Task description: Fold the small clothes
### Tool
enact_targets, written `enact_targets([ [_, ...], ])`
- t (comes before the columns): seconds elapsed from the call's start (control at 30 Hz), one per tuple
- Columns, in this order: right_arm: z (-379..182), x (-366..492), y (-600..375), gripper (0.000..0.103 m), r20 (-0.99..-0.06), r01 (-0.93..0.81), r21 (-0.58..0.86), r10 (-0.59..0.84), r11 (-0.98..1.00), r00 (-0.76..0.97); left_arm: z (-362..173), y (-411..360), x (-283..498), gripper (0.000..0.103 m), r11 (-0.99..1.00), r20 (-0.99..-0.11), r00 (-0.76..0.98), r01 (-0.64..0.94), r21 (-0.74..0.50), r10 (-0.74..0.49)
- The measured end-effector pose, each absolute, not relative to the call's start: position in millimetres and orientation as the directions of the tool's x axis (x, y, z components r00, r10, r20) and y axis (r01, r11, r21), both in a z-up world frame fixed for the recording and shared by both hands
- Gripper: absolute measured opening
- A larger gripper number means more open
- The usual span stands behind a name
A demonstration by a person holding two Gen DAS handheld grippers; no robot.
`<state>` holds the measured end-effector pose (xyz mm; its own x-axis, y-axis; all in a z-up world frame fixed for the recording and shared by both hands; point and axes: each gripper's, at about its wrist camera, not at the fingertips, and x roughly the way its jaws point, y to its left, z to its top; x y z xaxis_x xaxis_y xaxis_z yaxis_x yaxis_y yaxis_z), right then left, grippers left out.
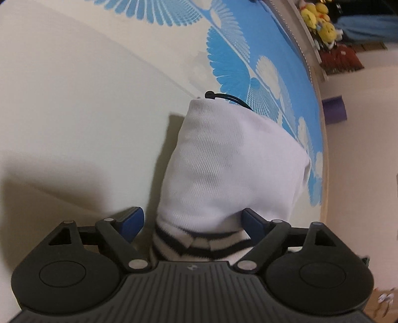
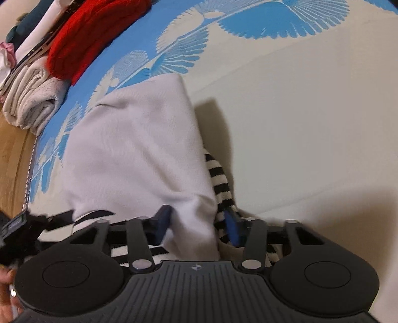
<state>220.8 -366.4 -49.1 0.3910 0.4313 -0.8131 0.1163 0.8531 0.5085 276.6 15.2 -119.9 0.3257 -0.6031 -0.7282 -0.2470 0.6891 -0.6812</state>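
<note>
A white knit garment (image 1: 231,161) with a black-and-white striped hem (image 1: 199,246) lies on a cream and blue patterned bedsheet (image 1: 74,99). A thin black cord (image 1: 223,97) sticks out at its far edge. My left gripper (image 1: 192,221) straddles the striped hem with its blue pads wide apart; the left pad stands clear of the cloth. In the right wrist view the same garment (image 2: 139,144) shows a striped part (image 2: 221,179) along its right side. My right gripper (image 2: 197,226) has a bunched fold of white and striped cloth filling the gap between its pads.
A red knit piece (image 2: 92,37) and a folded cream cloth (image 2: 32,104) sit at the sheet's far left, by a wooden edge (image 2: 12,161). Yellow plush toys (image 1: 321,22) and a purple object (image 1: 334,110) lie beyond the bed's right edge. A hand (image 2: 6,285) shows at lower left.
</note>
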Motion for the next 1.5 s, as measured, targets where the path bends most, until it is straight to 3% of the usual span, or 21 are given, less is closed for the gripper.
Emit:
enact_targets([
  [0.07, -48, 221, -364, 0.031, -0.808, 0.101, 0.511, 0.438, 0.853, 0.394, -124, 13, 282, 0.087, 0.675, -0.715, 0.328, -0.245, -0.696, -0.618],
  [0.17, -45, 222, -364, 0.019, -0.806, 0.1, 0.512, 0.436, 0.853, 0.401, -116, 6, 286, 0.066, 0.707, -0.714, 0.355, -0.175, -0.685, -0.604],
  [0.23, -40, 223, -360, 0.015, -0.804, 0.094, 0.5, 0.421, 0.861, 0.42, -100, 2, 287, 0.044, 0.758, -0.726, 0.385, -0.093, -0.645, -0.57],
  [0.33, -28, 224, -353, 0.01, -0.77, 0.068, 0.521, 0.434, 0.851, 0.469, -62, 13, 288, 0.037, 0.781, -0.679, 0.497, -0.003, -0.624, -0.54],
  [0.47, -11, 233, -339, 0.009, -0.677, 0.019, 0.596, 0.49, 0.803, 0.548, -33, 37, 296, 0.039, 0.839, -0.668, 0.581, 0.047, -0.542, -0.464],
  [0.57, -3, 247, -321, 0.009, -0.623, -0.019, 0.629, 0.519, 0.777, 0.585, -29, 61, 300, 0.05, 0.875, -0.687, 0.622, -0.006, -0.484, -0.376],
  [0.67, -11, 259, -299, 0.009, -0.672, -0.019, 0.577, 0.488, 0.816, 0.557, -24, 73, 297, 0.05, 0.915, -0.708, 0.626, 0.021, -0.403, -0.326],
  [0.8, -26, 272, -286, 0.009, -0.737, 0.006, 0.499, 0.421, 0.867, 0.529, -30, 69, 285, 0.05, 0.914, -0.749, 0.533, 0.135, -0.383, -0.393],
  [0.87, -31, 274, -289, 0.009, -0.753, 0.036, 0.497, 0.411, 0.867, 0.514, -48, 59, 281, 0.056, 0.929, -0.81, 0.455, 0.161, -0.333, -0.369],
  [0.93, -36, 274, -288, 0.009, -0.767, 0.053, 0.482, 0.392, 0.874, 0.507, -62, 49, 277, 0.07, 0.951, -0.841, 0.446, 0.18, -0.25, -0.306],
  [0.97, -37, 274, -287, 0.01, -0.769, 0.056, 0.48, 0.39, 0.875, 0.506, -62, 50, 276, 0.07, 0.953, -0.839, 0.454, 0.173, -0.247, -0.3],
  [1.03, -35, 272, -282, 0.015, -0.77, 0.05, 0.477, 0.389, 0.878, 0.506, -52, 56, 272, 0.06, 0.952, -0.827, 0.472, 0.144, -0.272, -0.307],
  [1.07, -32, 268, -281, 0.023, -0.768, 0.046, 0.474, 0.388, 0.879, 0.509, -44, 57, 265, 0.058, 0.951, -0.817, 0.487, 0.151, -0.269, -0.309],
  [1.17, -21, 258, -286, 0.034, -0.75, 0.042, 0.487, 0.393, 0.873, 0.532, -22, 54, 242, 0.056, 0.933, -0.778, 0.518, 0.245, -0.264, -0.356],
  [1.23, -18, 252, -289, 0.044, -0.744, 0.001, 0.512, 0.443, 0.859, 0.501, -34, 49, 238, 0.058, 0.928, -0.811, 0.467, 0.288, -0.237, -0.352],
  [1.27, -21, 250, -287, 0.045, -0.749, -0.034, 0.521, 0.476, 0.853, 0.461, -45, 45, 242, 0.059, 0.936, -0.844, 0.435, 0.289, -0.199, -0.313],
  [1.33, -32, 246, -279, 0.043, -0.797, -0.106, 0.469, 0.472, 0.877, 0.376, -67, 44, 245, 0.072, 0.959, -0.895, 0.394, 0.264, -0.107, -0.208],
  [1.4, -44, 239, -273, 0.045, -0.878, -0.146, 0.299, 0.332, 0.943, 0.345, -62, 50, 242, 0.071, 0.963, -0.883, 0.415, 0.239, -0.126, -0.218],
  [1.5, -34, 233, -285, 0.046, -0.877, -0.093, 0.268, 0.283, 0.959, 0.388, -35, 51, 225, 0.071, 0.973, -0.839, 0.509, 0.208, -0.096, -0.192],
])
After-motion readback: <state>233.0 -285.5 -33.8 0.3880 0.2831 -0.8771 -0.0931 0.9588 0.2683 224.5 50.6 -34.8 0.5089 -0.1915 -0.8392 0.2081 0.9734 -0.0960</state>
